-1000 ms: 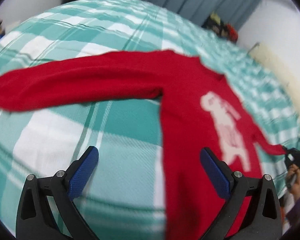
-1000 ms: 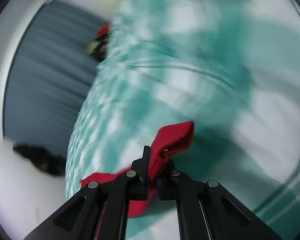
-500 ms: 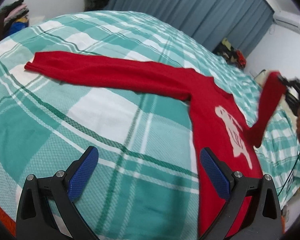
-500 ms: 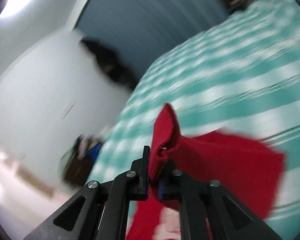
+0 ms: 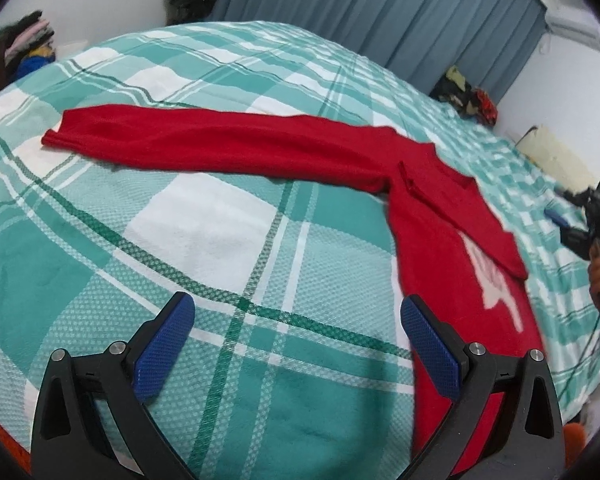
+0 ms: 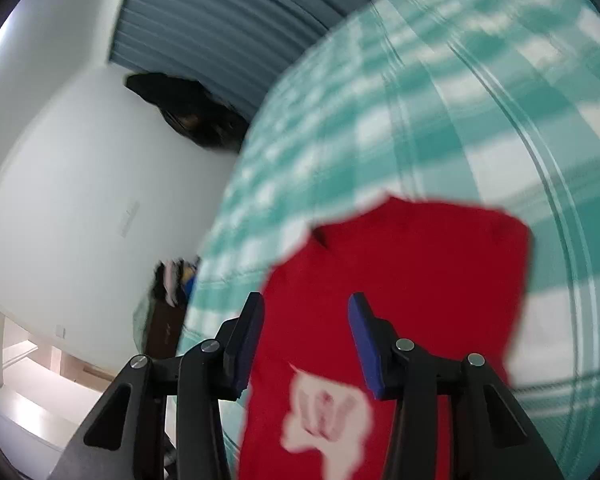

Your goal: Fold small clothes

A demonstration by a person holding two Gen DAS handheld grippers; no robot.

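A small red sweater with a white print lies flat on the green plaid bed. One long sleeve stretches out to the left. The other sleeve lies folded across the chest. My left gripper is open and empty, hovering over the bed beside the sweater's hem. My right gripper is open and empty just above the sweater; it also shows at the right edge of the left wrist view.
Blue-grey curtains hang behind the bed. Piles of clothes sit at the far left and the far right corner. A dark garment hangs on the white wall. A doorway opens at lower left.
My right gripper carried the right sleeve up and over onto the sweater's chest, then opened and let it go. My left gripper stayed open and shifted a little.
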